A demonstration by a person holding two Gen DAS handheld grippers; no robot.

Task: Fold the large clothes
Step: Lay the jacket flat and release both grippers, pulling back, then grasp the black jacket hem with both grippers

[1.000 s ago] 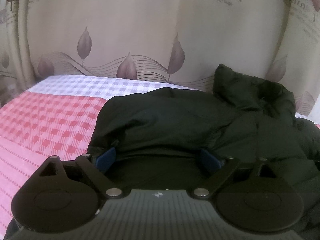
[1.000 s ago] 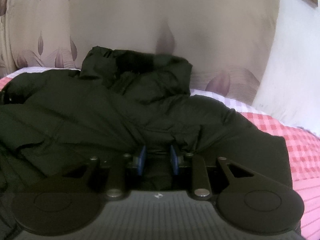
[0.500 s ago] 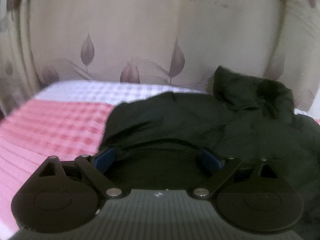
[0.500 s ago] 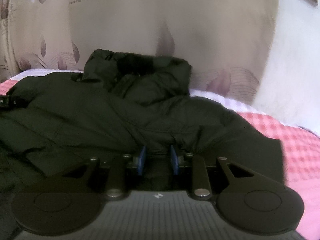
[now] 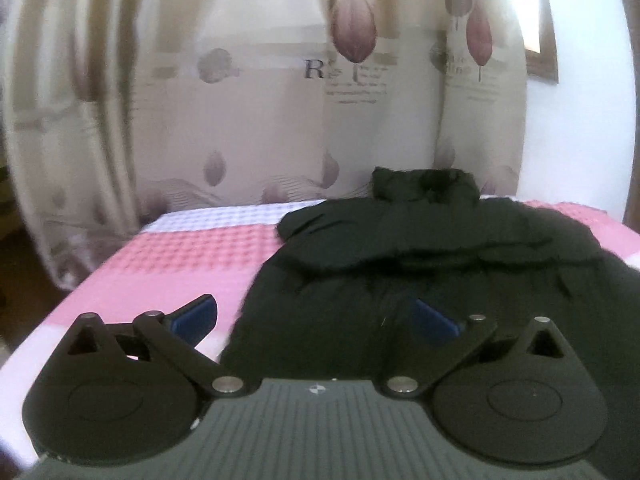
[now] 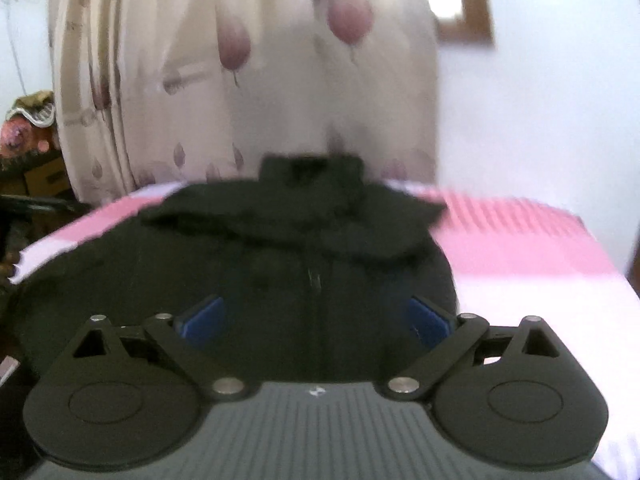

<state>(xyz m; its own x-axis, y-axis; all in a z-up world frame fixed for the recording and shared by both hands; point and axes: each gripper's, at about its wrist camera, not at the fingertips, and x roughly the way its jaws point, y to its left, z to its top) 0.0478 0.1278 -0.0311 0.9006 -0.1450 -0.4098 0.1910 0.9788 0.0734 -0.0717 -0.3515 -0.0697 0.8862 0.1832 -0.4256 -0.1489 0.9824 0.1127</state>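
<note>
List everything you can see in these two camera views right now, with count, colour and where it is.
jacket: one, black, lying on the bed, collar toward the curtain, zip showing down its front.
bed sheet: one, pink and white check, under the jacket.
curtain: one, cream with mauve leaf print, behind the bed.
wall: white, at the right.
wooden frame: one, brown, on the wall; what it frames is unclear.
clutter: patterned, far left, too blurred to name.
left gripper: one, black with blue pads, open.
right gripper: one, black with blue pads, open.
</note>
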